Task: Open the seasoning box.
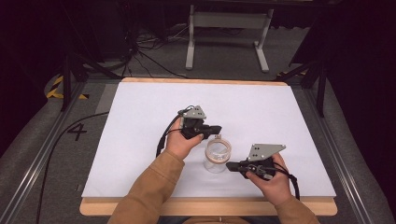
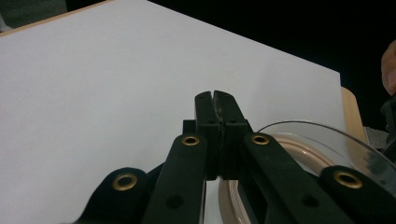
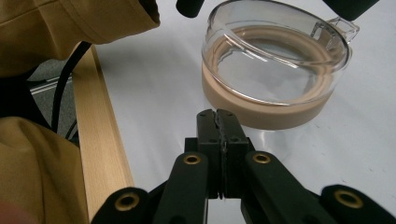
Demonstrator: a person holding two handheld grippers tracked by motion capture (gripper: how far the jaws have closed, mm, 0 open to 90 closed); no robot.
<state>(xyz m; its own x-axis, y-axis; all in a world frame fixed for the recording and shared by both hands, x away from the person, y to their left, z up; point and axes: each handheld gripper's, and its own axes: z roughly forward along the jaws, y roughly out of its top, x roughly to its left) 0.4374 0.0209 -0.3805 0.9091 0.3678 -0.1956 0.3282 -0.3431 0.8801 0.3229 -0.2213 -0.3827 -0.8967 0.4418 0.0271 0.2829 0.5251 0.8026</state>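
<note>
I look down on a wooden table point(image 1: 210, 207) topped with a white sheet point(image 1: 140, 121). Beyond its far edge lies grey carpet point(image 1: 224, 56) with tangled black cables point(image 1: 140, 46) and a white metal stand point(image 1: 229, 28). The surroundings are dark.

White sheet point(image 1: 140, 121) covers wooden tabletop point(image 1: 205, 207), centre frame. Grey metal stand point(image 1: 228, 21) on carpet, top centre. Black cables point(image 1: 144, 51) upper left. Painted "4" point(image 1: 77, 131) at left edge.
</note>
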